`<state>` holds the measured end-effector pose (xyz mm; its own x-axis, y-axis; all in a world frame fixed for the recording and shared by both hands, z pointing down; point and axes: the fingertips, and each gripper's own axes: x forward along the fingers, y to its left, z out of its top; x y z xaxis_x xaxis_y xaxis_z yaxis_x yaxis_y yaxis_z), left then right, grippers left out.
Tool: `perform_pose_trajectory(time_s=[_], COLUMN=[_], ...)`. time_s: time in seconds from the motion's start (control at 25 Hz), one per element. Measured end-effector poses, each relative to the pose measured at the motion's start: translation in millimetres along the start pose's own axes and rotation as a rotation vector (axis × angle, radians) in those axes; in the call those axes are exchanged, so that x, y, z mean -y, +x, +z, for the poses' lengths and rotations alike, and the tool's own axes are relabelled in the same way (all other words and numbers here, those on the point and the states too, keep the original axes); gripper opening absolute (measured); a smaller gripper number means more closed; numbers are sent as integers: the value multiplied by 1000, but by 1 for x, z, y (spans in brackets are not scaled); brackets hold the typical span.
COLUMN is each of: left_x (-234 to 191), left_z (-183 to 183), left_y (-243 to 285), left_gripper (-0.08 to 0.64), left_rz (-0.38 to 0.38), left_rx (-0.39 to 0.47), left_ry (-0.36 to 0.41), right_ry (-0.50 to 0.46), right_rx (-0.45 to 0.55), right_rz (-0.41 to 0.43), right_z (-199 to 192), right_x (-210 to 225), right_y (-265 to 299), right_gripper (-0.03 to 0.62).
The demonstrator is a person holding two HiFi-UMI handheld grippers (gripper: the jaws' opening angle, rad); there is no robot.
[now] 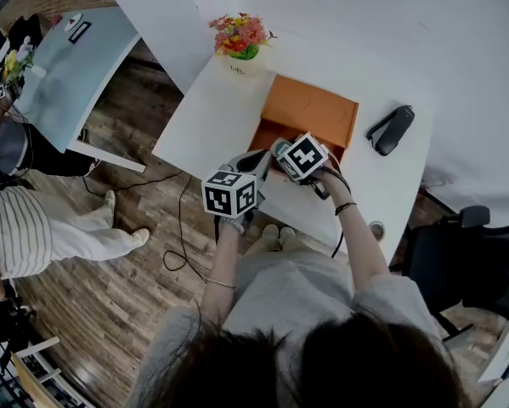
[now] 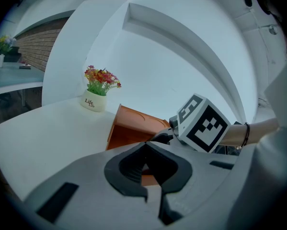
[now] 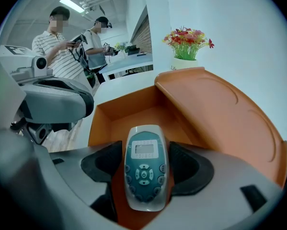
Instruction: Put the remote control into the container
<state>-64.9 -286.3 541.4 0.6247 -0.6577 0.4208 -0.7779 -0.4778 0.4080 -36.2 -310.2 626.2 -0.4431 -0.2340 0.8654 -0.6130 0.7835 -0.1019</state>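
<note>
A grey remote control with a small screen and dark buttons is clamped between the pads of my right gripper. It points over the front wall of the open orange container, whose lid leans back on the right. In the head view the container sits mid-table, and the right gripper is at its near left corner. My left gripper hovers just left of it, beside the box. Seen from the left gripper view, the left gripper has its jaws together with nothing between them.
A flower pot stands behind the container at the table's far edge. A black case lies to the right, and a small round object sits near the front edge. A black chair stands at the right. Two people stand beyond the table.
</note>
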Motion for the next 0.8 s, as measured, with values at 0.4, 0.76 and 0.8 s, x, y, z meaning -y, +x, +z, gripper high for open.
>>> perform_pose_trajectory(time_s=[0.4,0.76,0.8], left_x=[-1,6,8], left_z=[-2,3,4], left_y=[-1,-2,-2], left_gripper=[3,3,3], left_rz=[-1,-5,-5], left_rx=[-6,1,3], left_ry=[7,30,34], right_ry=[34,101,102], right_rx=[128,315,345], right_rz=[-27,-6,-7], right_z=[6,20,23], right_x=[5,0,-1], right_y=[-21,-58,-64], right_gripper=[295,258,237])
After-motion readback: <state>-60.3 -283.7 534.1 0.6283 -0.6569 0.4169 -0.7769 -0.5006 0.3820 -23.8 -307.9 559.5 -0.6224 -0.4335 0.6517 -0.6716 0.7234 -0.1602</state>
